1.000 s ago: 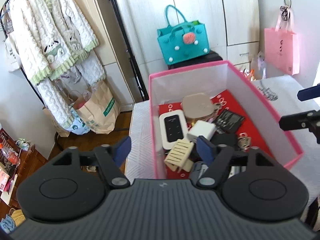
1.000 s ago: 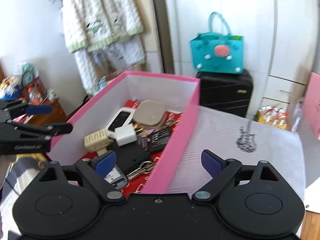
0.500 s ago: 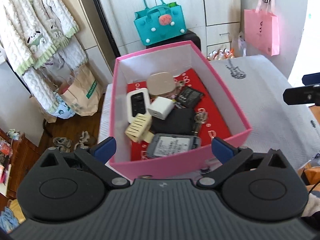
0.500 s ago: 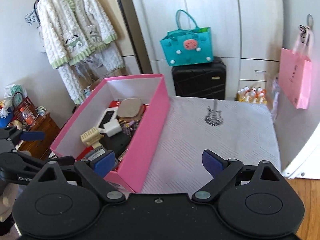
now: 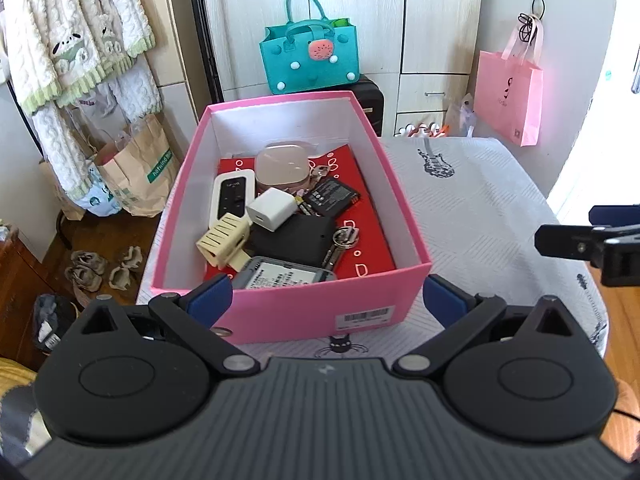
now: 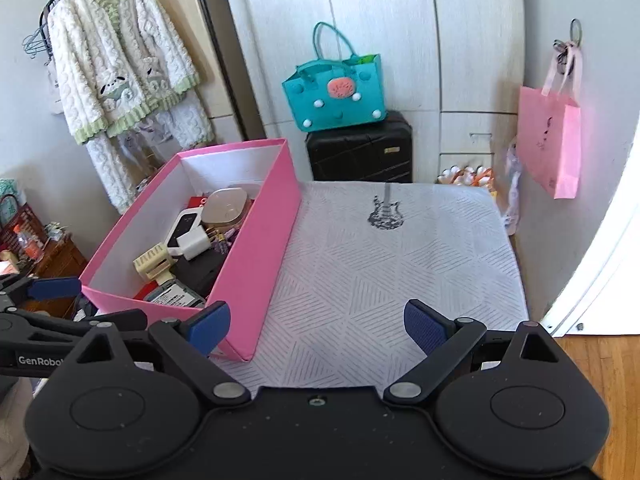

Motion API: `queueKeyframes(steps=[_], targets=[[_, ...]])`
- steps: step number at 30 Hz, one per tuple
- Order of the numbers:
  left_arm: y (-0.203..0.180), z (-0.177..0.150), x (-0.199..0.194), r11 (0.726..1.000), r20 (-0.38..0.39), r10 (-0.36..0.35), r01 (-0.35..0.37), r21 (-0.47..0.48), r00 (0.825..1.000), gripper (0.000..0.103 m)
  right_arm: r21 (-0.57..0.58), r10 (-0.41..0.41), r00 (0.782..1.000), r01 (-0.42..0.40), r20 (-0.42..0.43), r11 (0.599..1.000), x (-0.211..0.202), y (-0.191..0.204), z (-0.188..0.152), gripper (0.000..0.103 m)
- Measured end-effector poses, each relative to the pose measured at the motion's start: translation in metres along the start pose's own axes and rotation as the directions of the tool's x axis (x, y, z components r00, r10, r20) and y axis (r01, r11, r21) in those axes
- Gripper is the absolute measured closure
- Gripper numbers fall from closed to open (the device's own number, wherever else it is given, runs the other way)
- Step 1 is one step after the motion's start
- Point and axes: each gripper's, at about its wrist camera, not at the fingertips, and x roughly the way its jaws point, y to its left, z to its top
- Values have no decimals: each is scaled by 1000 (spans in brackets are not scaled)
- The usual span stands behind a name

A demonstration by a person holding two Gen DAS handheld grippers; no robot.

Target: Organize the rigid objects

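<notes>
White patterned table cover (image 6: 400, 264) fills mid-frame in the right wrist view, guitar print (image 6: 385, 213) near its far edge. Pink box (image 5: 320, 312) sits on it, centre of the left wrist view, left of centre in the right one. Inside, on a red liner: black pouch (image 5: 296, 240) in the middle, grey labelled device (image 5: 280, 278) against the near wall, beige rounded case (image 5: 282, 166) toward the far wall, white remote (image 5: 232, 198) at left, black battery (image 5: 332, 196) right of centre, white charger cube (image 5: 272, 208), cream slotted plug (image 5: 222, 240), keys (image 5: 342, 240). Left gripper (image 5: 326, 300) jaws spread wide, empty, straddling the box's near wall. Right gripper (image 6: 316, 326) also spread wide, empty, over the cover beside the box's near corner.
</notes>
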Motion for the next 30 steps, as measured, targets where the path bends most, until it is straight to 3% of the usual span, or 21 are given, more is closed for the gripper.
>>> queueKeyframes(steps=[14, 21, 25, 30], targets=[[4, -12, 2, 999, 14, 32, -31, -42, 999, 0, -4, -26, 1000, 26, 17, 1000, -1, 1, -15, 7], [1, -21, 9, 999, 1, 35, -35, 9, 999, 0, 31, -26, 999, 25, 25, 999, 1, -2, -25, 7], [2, -24, 9, 999, 12, 47, -47, -14, 999, 0, 47, -22, 999, 20, 24, 999, 2, -2, -29, 7], [5, -24, 9, 997, 17, 58, -57, -59, 998, 0, 25, -73, 997, 72, 38, 997, 1, 0, -28, 7]])
